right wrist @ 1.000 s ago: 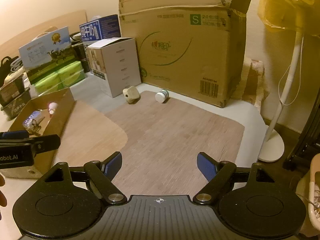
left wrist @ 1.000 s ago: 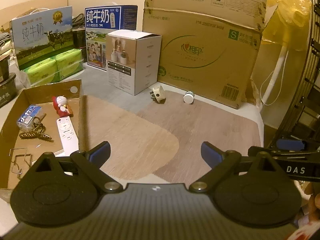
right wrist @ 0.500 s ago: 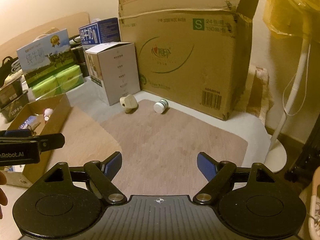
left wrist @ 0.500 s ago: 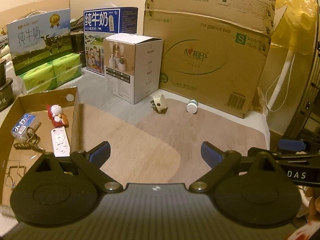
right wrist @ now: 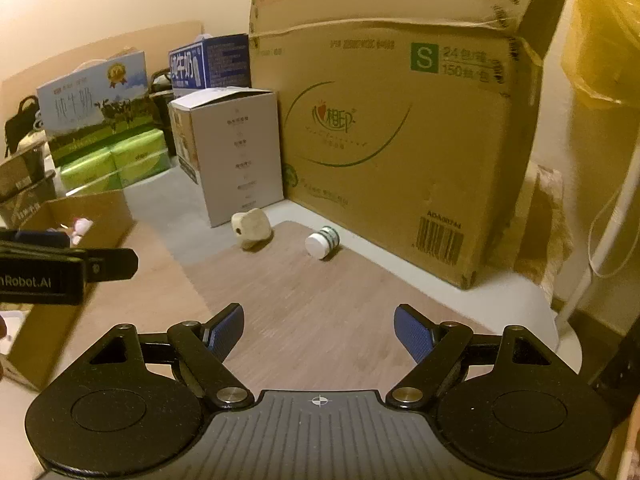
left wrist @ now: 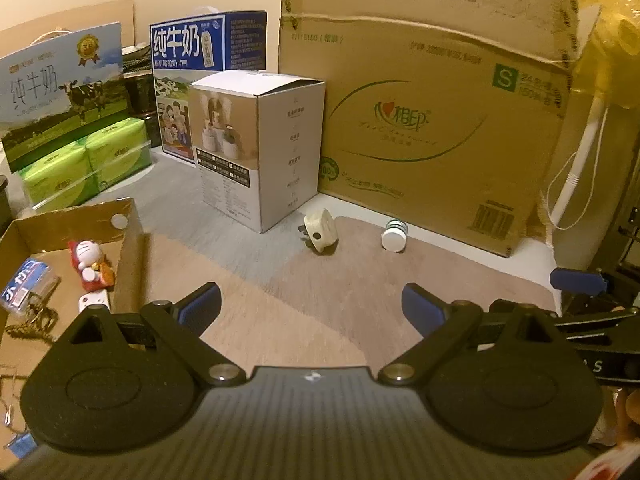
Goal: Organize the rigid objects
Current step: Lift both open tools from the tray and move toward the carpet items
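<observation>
A cream plug adapter [left wrist: 319, 231] and a small white-capped bottle [left wrist: 394, 235] lie on the wooden mat in front of the big boxes; both also show in the right wrist view, adapter [right wrist: 251, 227] and bottle [right wrist: 323, 242]. An open cardboard tray [left wrist: 129, 236] at the left holds a red-and-white figurine [left wrist: 90, 266], a blue pack [left wrist: 25, 290], a white remote [left wrist: 94, 301] and metal clips. My left gripper [left wrist: 311, 307] is open and empty above the mat, well short of the adapter. My right gripper [right wrist: 319, 330] is open and empty, short of the bottle.
A white product box [left wrist: 260, 148], a large brown carton [left wrist: 432, 100], milk cartons [left wrist: 208, 76] and green tissue packs [left wrist: 84, 164] line the back. A fan pole [left wrist: 580, 160] stands at the right. The wooden mat [right wrist: 320, 300] ends in a table edge at right.
Both grippers have moved forward toward the adapter and bottle, which now look larger and nearer. The tray has slid toward the left edge of the view. Jaws stay open.
</observation>
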`<control>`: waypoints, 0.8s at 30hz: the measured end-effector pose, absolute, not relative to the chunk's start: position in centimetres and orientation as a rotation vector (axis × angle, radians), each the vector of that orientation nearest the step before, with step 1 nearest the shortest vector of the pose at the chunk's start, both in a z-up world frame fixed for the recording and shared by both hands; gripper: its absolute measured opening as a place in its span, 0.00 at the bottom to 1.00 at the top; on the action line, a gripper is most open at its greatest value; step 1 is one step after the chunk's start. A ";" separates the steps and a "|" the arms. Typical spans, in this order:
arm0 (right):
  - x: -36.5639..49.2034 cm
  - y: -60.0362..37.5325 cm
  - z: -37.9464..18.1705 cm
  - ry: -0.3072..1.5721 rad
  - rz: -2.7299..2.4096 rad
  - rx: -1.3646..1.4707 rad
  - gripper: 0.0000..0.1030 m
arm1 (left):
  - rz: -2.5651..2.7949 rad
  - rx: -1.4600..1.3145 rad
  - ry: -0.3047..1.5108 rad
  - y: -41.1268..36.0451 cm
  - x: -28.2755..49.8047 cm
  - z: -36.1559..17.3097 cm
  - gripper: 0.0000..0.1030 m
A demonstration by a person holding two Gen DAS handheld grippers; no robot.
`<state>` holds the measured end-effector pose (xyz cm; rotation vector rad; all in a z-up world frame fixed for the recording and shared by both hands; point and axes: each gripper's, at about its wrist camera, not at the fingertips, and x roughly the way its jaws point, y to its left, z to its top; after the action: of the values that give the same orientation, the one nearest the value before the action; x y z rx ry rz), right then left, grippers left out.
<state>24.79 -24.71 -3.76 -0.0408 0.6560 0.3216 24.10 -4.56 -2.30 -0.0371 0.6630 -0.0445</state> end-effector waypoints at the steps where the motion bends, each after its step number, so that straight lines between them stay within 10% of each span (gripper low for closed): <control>1: 25.3 -24.8 -4.0 0.656 0.327 -0.044 0.80 | -0.045 -0.037 0.666 -4.6 24.6 -2.5 0.93; 24: 38.0 -23.6 -11.4 0.629 0.478 -0.150 0.73 | -0.018 -0.035 0.706 -5.2 35.4 -8.5 0.85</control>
<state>38.01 -23.56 -11.35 -0.1498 0.6285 0.4778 35.43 -5.21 -8.50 -0.0349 0.7056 -0.0183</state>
